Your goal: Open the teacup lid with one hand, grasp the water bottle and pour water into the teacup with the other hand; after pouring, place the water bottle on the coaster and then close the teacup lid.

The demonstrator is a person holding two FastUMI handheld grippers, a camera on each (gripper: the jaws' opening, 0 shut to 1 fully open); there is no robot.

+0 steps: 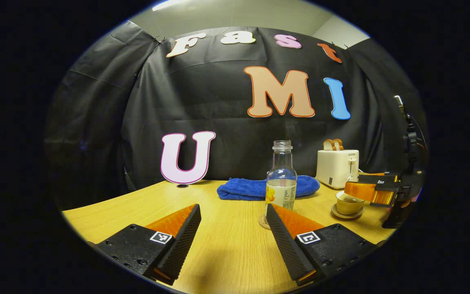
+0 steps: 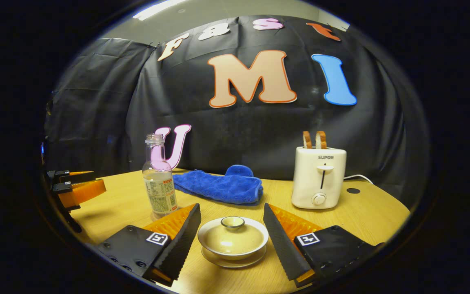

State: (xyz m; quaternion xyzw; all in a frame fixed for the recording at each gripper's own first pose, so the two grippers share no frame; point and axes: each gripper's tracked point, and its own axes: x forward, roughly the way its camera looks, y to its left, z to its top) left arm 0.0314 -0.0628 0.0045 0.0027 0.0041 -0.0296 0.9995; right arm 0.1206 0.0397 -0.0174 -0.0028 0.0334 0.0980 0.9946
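Half-hidden coaster [image 1: 264, 223] under uncapped water bottle [image 1: 281, 179], part full. Lid [image 2: 232, 233] covers teacup [image 2: 233, 241]. Left gripper [image 1: 233, 228], right gripper [image 2: 231, 236] both spread, empty.

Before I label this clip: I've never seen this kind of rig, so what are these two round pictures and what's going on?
A person holds a hand-held gripper in each hand, and each carries a camera looking along its own two fingers. In the left gripper view, the open left hand-held gripper faces a water bottle standing on a coaster. In the right gripper view, the open right hand-held gripper flanks a lidded teacup on its saucer without touching it. Also on the wooden table: a blue towel and a white toaster with bread slices. Nothing is held.
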